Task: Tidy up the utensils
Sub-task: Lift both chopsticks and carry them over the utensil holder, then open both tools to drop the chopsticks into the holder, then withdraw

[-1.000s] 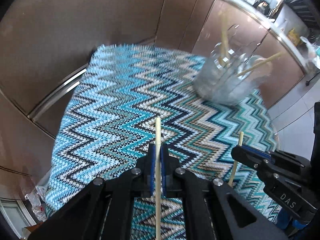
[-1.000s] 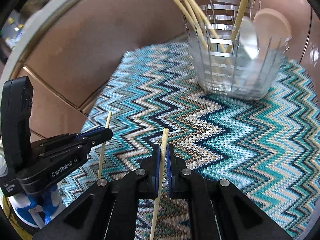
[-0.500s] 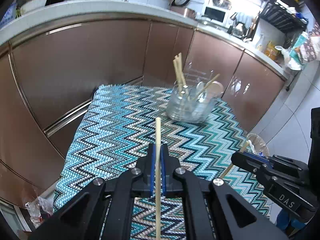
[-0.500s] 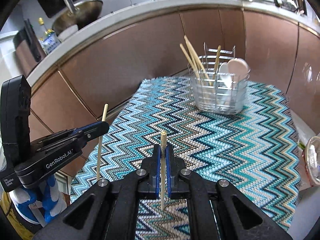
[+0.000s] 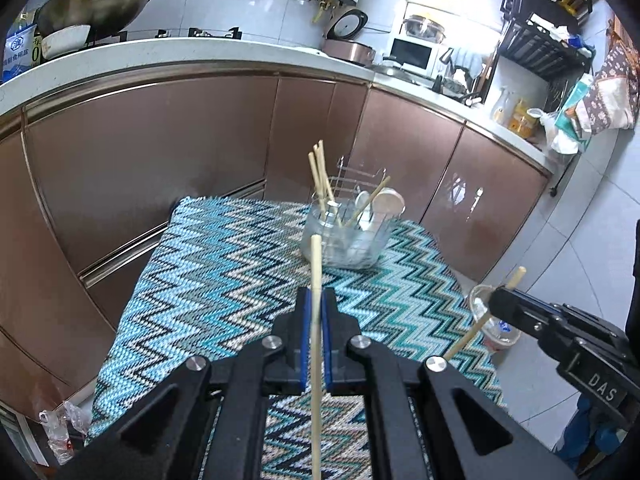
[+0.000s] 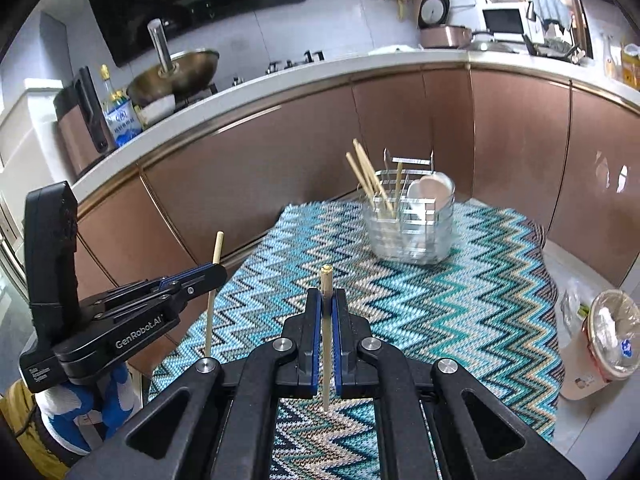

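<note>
Nearest, the left gripper [image 5: 315, 312] has its blue-padded fingers clamped on a thin pale wooden chopstick [image 5: 315, 344], and the right gripper [image 6: 327, 308] is clamped likewise on a second, blunt-tipped wooden chopstick [image 6: 326, 328]. Compared with a second ago, both have risen and drawn back from the desk, so the kitchen counter now shows, suggesting the pair is lifted for carrying. Beyond lies the knitted teal zigzag cloth [image 6: 460, 300], and farthest the ribbed clear holder [image 6: 410, 226], still holding upright chopsticks and pale spoons.

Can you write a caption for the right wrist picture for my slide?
Right gripper pinches a chopstick above the zigzag cloth, facing the utensil holder.
</note>
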A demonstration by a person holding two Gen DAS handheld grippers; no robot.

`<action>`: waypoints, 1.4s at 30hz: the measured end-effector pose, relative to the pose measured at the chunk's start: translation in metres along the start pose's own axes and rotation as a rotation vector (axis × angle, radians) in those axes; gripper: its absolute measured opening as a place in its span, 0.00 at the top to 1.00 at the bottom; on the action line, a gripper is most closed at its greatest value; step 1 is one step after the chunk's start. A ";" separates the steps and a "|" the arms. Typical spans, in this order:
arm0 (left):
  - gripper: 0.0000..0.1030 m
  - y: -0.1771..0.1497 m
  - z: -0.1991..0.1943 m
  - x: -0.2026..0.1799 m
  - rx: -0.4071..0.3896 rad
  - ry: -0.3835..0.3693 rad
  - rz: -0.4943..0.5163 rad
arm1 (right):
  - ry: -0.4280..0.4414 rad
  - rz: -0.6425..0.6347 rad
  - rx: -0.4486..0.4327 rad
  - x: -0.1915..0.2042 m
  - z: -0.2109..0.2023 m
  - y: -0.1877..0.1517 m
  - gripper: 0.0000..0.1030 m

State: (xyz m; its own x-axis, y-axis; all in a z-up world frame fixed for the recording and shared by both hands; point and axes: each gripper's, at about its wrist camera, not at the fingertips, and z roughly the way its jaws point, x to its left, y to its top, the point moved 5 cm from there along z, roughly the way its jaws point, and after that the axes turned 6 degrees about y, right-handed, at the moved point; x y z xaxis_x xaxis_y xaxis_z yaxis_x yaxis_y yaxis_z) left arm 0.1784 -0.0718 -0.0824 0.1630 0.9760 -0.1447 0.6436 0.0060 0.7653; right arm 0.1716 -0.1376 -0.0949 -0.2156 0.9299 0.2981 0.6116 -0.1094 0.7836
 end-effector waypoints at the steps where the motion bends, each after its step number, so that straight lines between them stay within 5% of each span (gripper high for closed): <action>1: 0.96 0.004 0.001 -0.002 -0.004 -0.002 -0.001 | 0.000 -0.002 -0.010 -0.002 -0.004 0.003 0.95; 11: 0.96 0.074 0.015 -0.022 -0.100 -0.051 -0.045 | -0.008 -0.027 -0.157 -0.024 -0.037 0.061 0.95; 23: 0.96 0.178 0.048 -0.022 -0.295 -0.110 -0.139 | 0.009 -0.096 -0.294 -0.034 -0.011 0.161 0.95; 30: 0.96 0.214 0.089 -0.026 -0.399 -0.093 -0.157 | -0.012 -0.129 -0.280 -0.056 0.043 0.195 0.95; 42: 0.96 0.220 0.154 -0.034 -0.480 -0.035 -0.167 | -0.045 -0.149 -0.202 -0.084 0.109 0.185 0.95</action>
State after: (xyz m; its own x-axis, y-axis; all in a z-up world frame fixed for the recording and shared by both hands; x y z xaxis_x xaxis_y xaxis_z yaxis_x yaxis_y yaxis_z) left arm 0.4291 -0.1373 -0.0057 0.1177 0.9453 -0.3042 0.2486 0.2686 0.9306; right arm 0.3854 -0.1974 -0.0342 -0.2552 0.9551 0.1506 0.4104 -0.0340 0.9113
